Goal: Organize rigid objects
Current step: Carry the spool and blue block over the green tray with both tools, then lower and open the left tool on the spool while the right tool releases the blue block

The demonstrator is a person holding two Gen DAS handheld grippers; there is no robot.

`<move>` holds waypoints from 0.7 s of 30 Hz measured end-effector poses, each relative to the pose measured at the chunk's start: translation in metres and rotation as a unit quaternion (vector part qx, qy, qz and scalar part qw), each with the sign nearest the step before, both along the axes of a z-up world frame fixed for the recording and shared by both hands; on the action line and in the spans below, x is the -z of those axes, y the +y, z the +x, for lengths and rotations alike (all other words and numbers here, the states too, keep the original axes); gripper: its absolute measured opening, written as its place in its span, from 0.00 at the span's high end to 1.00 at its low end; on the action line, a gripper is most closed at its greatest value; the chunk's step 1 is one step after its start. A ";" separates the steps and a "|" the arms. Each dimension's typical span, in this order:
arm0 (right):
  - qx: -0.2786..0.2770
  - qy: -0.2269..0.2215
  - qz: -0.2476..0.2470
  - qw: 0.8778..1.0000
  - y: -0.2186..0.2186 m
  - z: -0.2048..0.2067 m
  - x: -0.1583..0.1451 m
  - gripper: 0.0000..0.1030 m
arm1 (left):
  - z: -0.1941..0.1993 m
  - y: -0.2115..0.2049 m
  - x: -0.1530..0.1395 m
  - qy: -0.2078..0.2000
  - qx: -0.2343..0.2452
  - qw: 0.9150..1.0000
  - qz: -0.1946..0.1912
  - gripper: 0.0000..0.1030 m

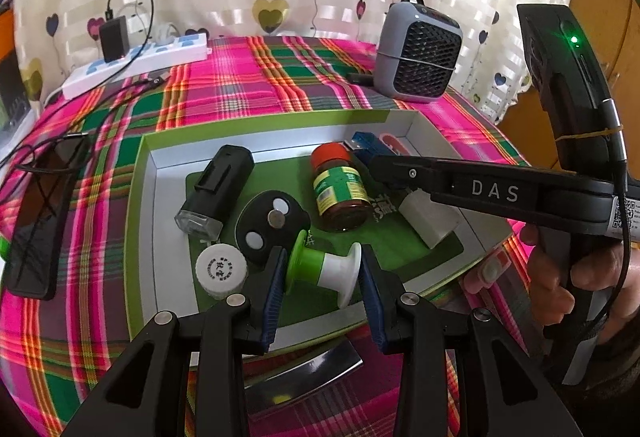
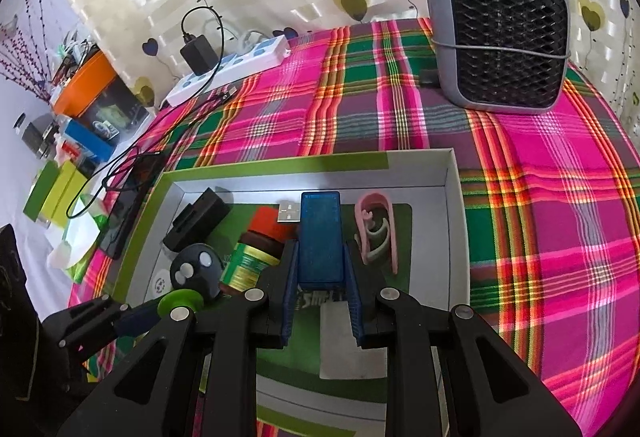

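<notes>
A shallow green-rimmed box lies on the plaid cloth. My left gripper is shut on a green and white spool, held over the box's near edge. In the right wrist view my right gripper is shut on a blue USB device above the box, its metal plug pointing away. The box holds a black clip-on device, a black two-button remote, a red-capped bottle, a white cap, a white block and a pink clip.
A grey fan heater stands at the back right of the table. A white power strip with a black charger lies at the back left. A dark phone with cables lies left of the box. A shiny metal blade lies under my left gripper.
</notes>
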State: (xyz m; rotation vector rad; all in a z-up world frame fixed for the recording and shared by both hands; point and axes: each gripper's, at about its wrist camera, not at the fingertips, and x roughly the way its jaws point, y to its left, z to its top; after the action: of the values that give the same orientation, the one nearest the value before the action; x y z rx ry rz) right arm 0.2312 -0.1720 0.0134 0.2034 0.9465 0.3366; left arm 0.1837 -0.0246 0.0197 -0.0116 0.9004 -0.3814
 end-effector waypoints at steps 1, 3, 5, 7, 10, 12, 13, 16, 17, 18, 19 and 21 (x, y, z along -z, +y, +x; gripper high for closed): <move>0.001 0.000 -0.001 1.000 0.000 0.000 0.000 0.78 | 0.000 0.000 0.000 0.000 -0.001 1.000 0.001 0.66; 0.001 -0.001 -0.002 1.000 0.001 0.001 0.000 0.78 | 0.001 -0.001 0.001 -0.002 -0.003 1.000 0.005 0.66; 0.001 -0.002 -0.003 1.000 0.001 0.001 0.000 0.78 | 0.002 -0.001 0.001 0.000 -0.003 1.000 0.005 0.66; 0.000 -0.003 -0.005 1.000 0.002 0.002 0.001 0.78 | 0.003 -0.001 0.002 0.001 -0.003 1.000 0.004 0.66; 0.000 -0.005 -0.007 1.000 0.002 0.002 0.001 0.78 | 0.004 -0.001 0.003 0.003 -0.005 1.000 0.004 0.66; 0.001 -0.006 -0.008 1.000 0.003 0.003 0.001 0.78 | 0.004 -0.001 0.003 0.003 -0.005 1.000 0.003 0.66; 0.001 -0.007 -0.010 1.000 0.003 0.003 0.001 0.78 | 0.005 -0.001 0.004 0.004 -0.005 1.000 0.004 0.66; 0.003 -0.008 -0.008 1.000 0.003 0.002 0.002 0.78 | 0.004 -0.001 0.004 0.003 -0.005 1.000 0.005 0.66; 0.003 -0.008 -0.008 1.000 0.003 0.002 0.002 0.78 | 0.004 -0.001 0.004 0.003 -0.006 1.000 0.006 0.66; 0.003 -0.008 -0.008 1.000 0.003 0.002 0.002 0.78 | 0.004 -0.002 0.004 0.003 -0.006 1.000 0.007 0.66; 0.003 -0.008 -0.008 1.000 0.003 0.002 0.001 0.78 | 0.004 -0.002 0.004 0.002 -0.006 1.000 0.008 0.66; 0.003 -0.008 -0.008 1.000 0.004 0.002 0.002 0.78 | 0.005 -0.002 0.004 0.003 -0.006 1.000 0.008 0.66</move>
State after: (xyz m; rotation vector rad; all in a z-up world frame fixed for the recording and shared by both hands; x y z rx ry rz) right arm 0.2329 -0.1685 0.0119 0.1883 0.9325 0.3244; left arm 0.1883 -0.0261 0.0159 -0.0037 0.9080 -0.3640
